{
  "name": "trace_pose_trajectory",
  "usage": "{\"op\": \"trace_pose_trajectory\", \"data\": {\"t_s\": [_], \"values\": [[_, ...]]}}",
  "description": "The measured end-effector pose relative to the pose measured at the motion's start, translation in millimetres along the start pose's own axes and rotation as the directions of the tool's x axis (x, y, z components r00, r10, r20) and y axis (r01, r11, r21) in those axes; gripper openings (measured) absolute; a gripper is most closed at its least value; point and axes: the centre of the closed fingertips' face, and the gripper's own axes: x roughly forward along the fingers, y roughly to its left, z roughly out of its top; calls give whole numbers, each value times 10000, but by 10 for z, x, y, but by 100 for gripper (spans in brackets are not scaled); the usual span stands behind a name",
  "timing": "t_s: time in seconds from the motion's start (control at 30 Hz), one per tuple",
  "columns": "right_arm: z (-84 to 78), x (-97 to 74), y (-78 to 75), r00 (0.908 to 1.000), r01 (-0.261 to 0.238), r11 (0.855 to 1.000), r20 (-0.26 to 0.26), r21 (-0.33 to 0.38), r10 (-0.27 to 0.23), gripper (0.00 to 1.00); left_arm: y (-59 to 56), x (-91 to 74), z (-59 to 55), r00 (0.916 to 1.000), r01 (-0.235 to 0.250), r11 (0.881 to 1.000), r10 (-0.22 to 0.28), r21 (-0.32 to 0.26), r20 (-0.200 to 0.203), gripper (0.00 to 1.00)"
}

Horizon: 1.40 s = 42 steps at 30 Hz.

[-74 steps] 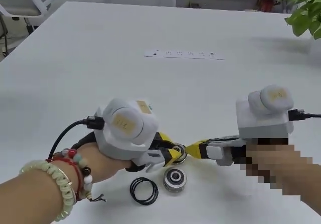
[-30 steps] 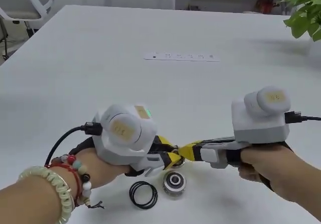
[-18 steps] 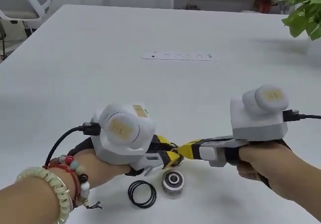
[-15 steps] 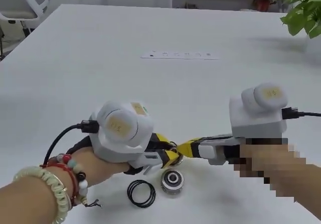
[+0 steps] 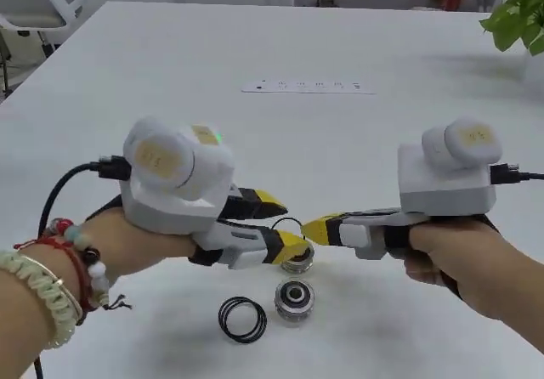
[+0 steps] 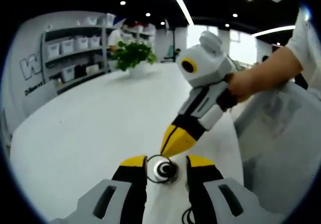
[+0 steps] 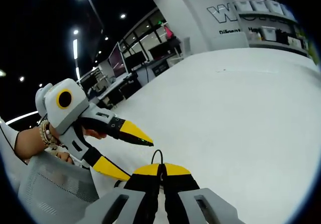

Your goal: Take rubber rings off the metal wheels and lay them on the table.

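The right tool (image 7: 161,168) pinches the rubber ring (image 7: 157,152); the left tool (image 6: 167,161) gapes wide, so the unheld wheel (image 6: 164,171) may lift.

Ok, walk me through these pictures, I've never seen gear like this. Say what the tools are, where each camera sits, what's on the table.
No robot: a person holds a two-jaw gripper in each hand. The wide picture comes from a headset camera; each round one from a camera riding on a gripper. The left gripper is open, by a metal wheel on the white table. The right gripper is shut on a rubber ring. A second wheel and loose black rings lie nearer the person.
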Motion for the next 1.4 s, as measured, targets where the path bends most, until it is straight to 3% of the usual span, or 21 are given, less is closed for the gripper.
{"op": "trace_pose_trajectory", "data": {"t_s": [0.33, 0.5, 0.63, 0.83, 0.93, 1.1, 1.4], "values": [[47, 14, 208, 9984, -567, 9983, 73, -93, 568, 0, -3, -375, 83, 9994, -31, 9942, 69, 1074, -349, 45], [41, 31, 289, 9963, -856, 9963, 7, -74, 856, 0, 14, -628, 157, 9978, -642, 9938, 623, 909, 230, 46], [3, 53, 368, 9933, -1146, 9934, -153, 42, 1146, 0, -10, -807, 138, 9946, -1001, 9909, 971, 900, 375, 48], [-78, 92, 484, 9868, -1548, 9878, -456, 142, 1553, 0, -57, -1033, -5, 9859, -1657, 9845, 1640, 576, 337, 50], [-137, 109, 532, 9811, -1803, 9833, -664, 233, 1815, 0, -168, -1109, -96, 9869, -1600, 9860, 1588, 467, 267, 50], [-246, 151, 615, 9732, -2013, 9794, -1106, 146, 2017, 0, -232, -1202, -228, 9833, -1813, 9833, 1810, 138, 180, 52], [-419, 197, 735, 9555, -2377, 9707, -1709, 353, 2403, 0, -203, -1357, -712, 9641, -2554, 9662, 2517, -354, -852, 53]]}}
